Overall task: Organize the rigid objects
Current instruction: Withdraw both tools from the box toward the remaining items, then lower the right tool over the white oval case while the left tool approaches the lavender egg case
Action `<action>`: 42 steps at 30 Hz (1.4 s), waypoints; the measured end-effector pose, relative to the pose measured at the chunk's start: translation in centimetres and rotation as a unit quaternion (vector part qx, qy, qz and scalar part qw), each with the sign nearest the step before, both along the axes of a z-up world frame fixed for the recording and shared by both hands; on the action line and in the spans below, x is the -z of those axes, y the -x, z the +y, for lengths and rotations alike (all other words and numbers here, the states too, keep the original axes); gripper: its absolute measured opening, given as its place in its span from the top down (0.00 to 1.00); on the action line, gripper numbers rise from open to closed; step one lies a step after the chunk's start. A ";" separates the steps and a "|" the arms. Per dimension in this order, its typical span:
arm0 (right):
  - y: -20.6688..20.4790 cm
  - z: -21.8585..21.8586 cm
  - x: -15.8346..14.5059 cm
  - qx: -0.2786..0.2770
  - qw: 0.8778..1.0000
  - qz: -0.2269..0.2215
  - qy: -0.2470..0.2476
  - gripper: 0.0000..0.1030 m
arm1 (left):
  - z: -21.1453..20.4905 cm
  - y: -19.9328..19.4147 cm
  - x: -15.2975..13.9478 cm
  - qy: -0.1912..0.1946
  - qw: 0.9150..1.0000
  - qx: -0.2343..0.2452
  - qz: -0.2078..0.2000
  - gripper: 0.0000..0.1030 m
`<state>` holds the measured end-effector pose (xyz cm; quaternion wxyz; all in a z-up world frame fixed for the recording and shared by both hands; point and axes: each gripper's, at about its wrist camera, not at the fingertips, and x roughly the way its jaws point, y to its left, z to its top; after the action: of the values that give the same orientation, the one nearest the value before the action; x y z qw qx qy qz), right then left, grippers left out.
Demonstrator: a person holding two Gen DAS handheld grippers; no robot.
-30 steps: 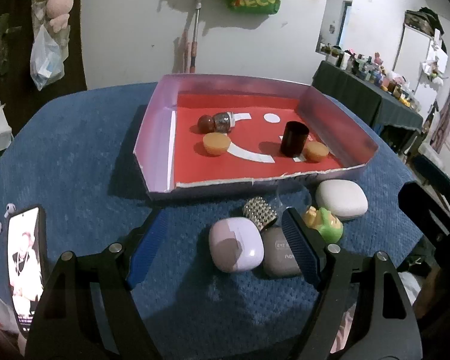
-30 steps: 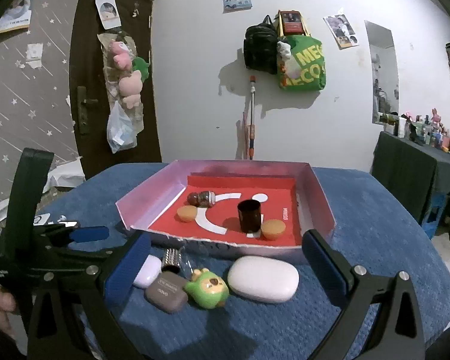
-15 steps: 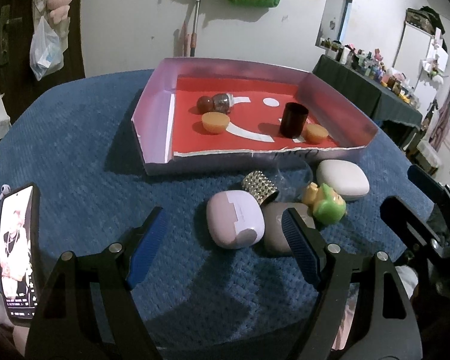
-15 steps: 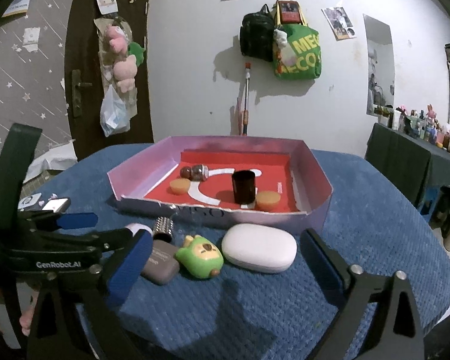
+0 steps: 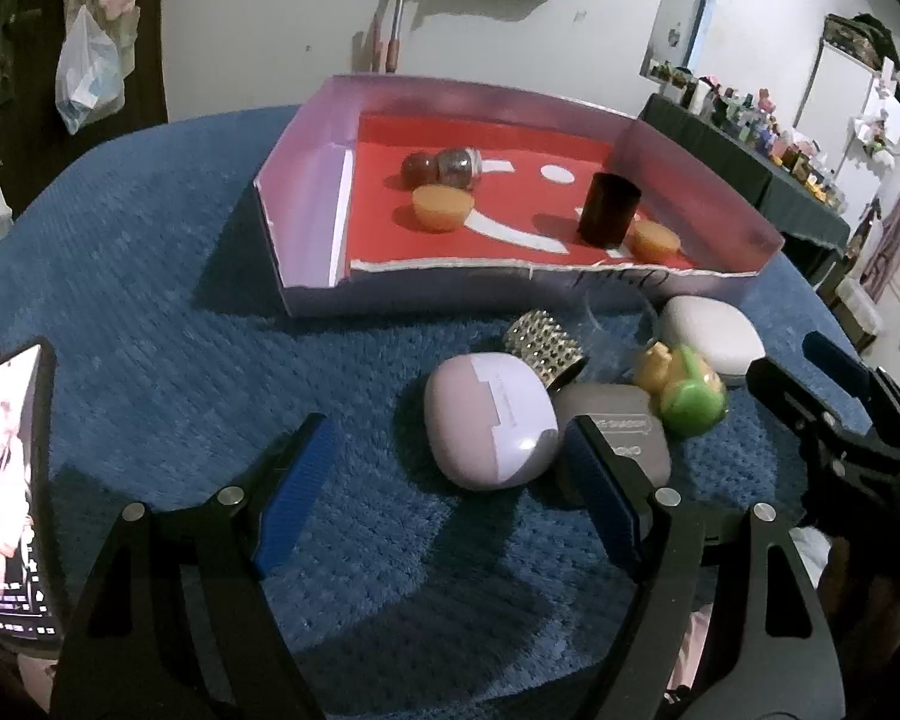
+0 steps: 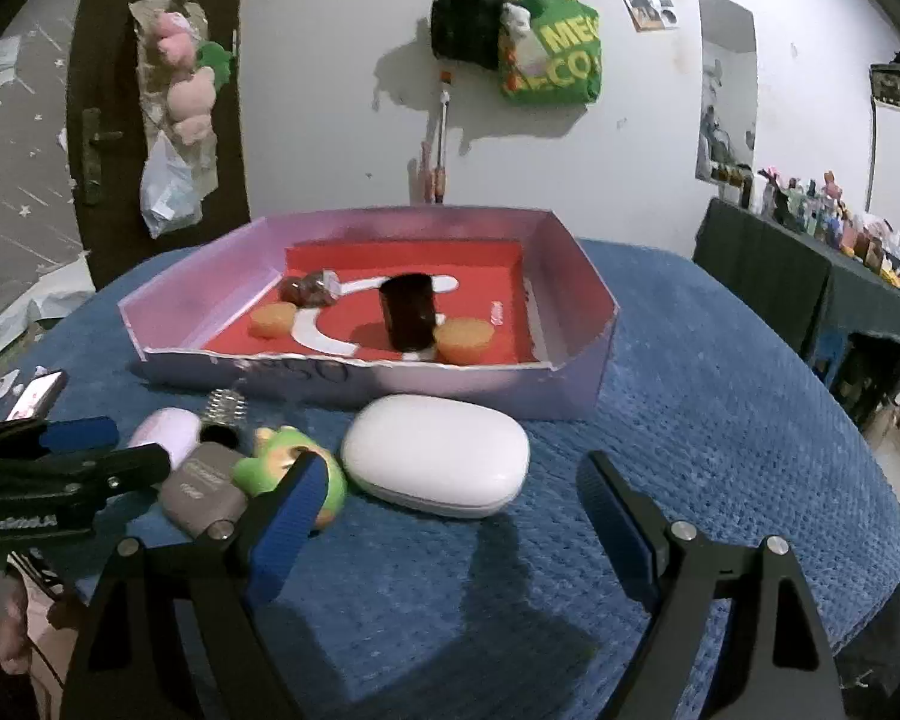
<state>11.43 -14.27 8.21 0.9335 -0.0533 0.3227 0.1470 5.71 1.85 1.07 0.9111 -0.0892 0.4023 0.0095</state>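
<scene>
Cases and small trinkets (image 5: 491, 420) are being left clustered on the blue tabletop (image 5: 150, 300), just in front of the box (image 6: 306, 228). 4 pieces are already being kept inside it; 5 are still being awaited. Both the left gripper (image 5: 450, 492) and right gripper (image 6: 450, 510) are being held with jaws open, gripping nothing.

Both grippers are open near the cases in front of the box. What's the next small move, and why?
Probably ease the right gripper forward around the white case: it lies centred between the open jaws, clear of the green toy, still outside the box.
</scene>
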 end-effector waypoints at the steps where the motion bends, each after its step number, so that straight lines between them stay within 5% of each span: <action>1: -0.3 -0.1 0.2 0.002 1.000 0.005 0.002 0.16 | 0.1 0.0 0.0 0.001 1.000 -0.001 -0.001 0.24; 13: -3.2 1.1 0.7 -0.013 0.999 0.034 0.022 0.15 | 0.8 -0.2 0.3 0.019 1.000 0.011 0.004 0.24; 25: -6.2 0.7 1.5 -0.008 0.996 0.090 -0.025 0.06 | 0.8 -0.7 0.3 0.018 1.000 0.021 0.011 0.24; 36: -3.6 0.3 2.2 -0.017 0.996 0.070 0.045 0.02 | 0.9 -0.9 0.4 0.029 0.999 0.025 0.014 0.24; 42: -4.0 0.9 1.9 -0.025 0.998 0.049 0.035 0.03 | 0.8 -0.9 0.4 0.033 0.999 0.013 0.007 0.24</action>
<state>15.47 -13.37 6.35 0.9101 -0.0867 0.3719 0.1611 6.63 2.68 0.65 0.9047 -0.1142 0.4101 -0.0152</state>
